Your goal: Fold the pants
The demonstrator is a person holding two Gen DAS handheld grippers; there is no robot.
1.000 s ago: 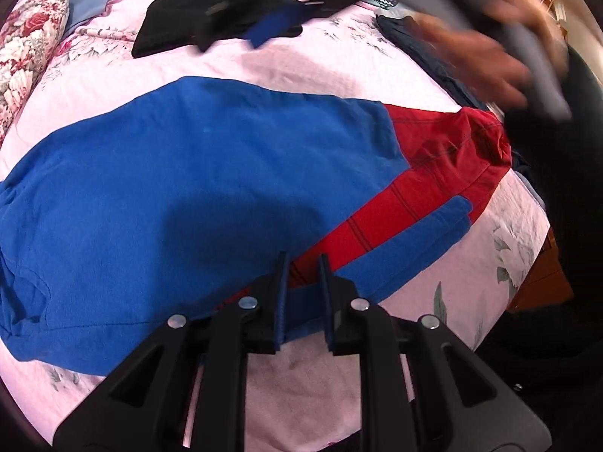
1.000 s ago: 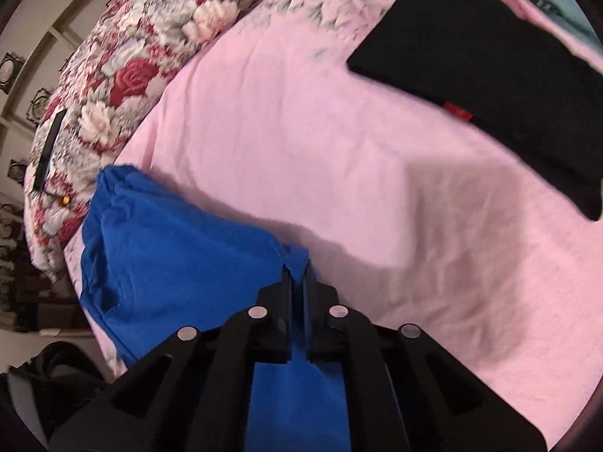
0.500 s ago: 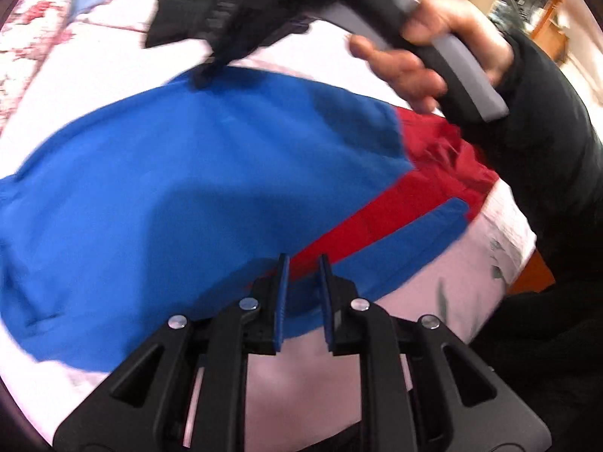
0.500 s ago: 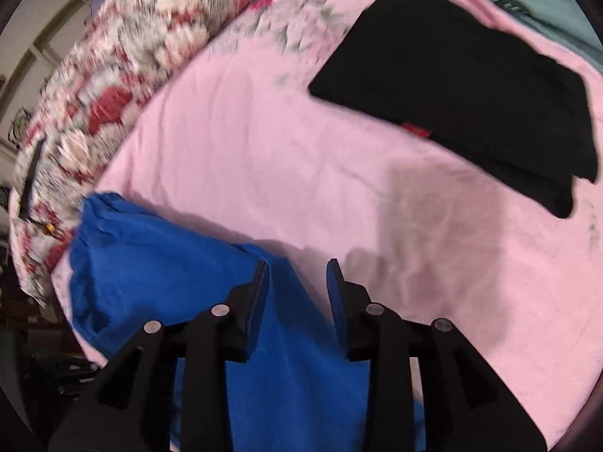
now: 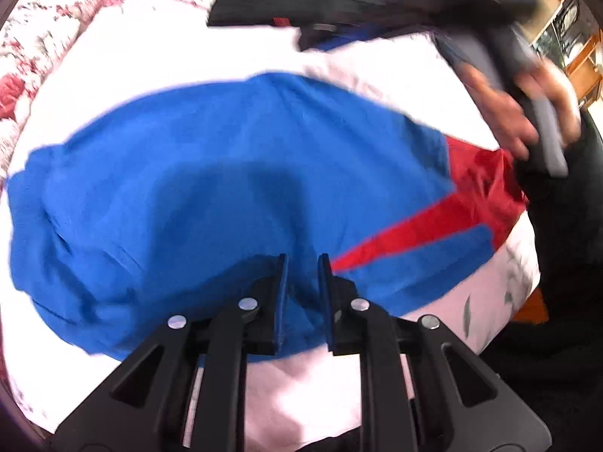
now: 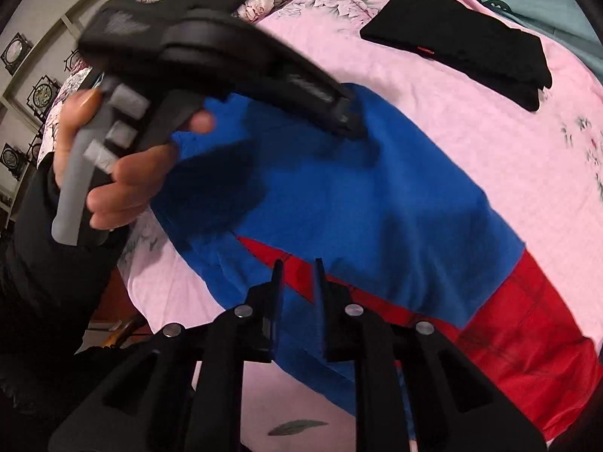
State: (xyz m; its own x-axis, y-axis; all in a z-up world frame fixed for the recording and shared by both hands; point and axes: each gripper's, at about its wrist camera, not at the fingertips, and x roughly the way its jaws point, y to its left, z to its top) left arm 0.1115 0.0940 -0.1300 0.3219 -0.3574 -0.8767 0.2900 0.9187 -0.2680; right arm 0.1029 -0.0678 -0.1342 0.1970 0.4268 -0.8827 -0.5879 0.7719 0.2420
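Blue and red pants [image 5: 226, 173] lie spread flat on a pink bed sheet [image 6: 490, 143]. The left hand-held gripper [image 5: 302, 263] hovers at their near edge, fingers slightly apart, holding nothing. The right hand-held gripper [image 6: 297, 267] hangs over the red stripe, also slightly parted and empty. Folded black clothes [image 6: 463, 37] lie well apart.

Home bedroom; pink floral bedsheet [image 6: 501, 150], floral pillow [image 5: 41, 37], framed wall pictures [image 6: 41, 94]

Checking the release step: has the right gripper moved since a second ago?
Yes. The right gripper has swung off the blue end near the floral pillow to the red-striped end of the pants, the folded black garment now further away.
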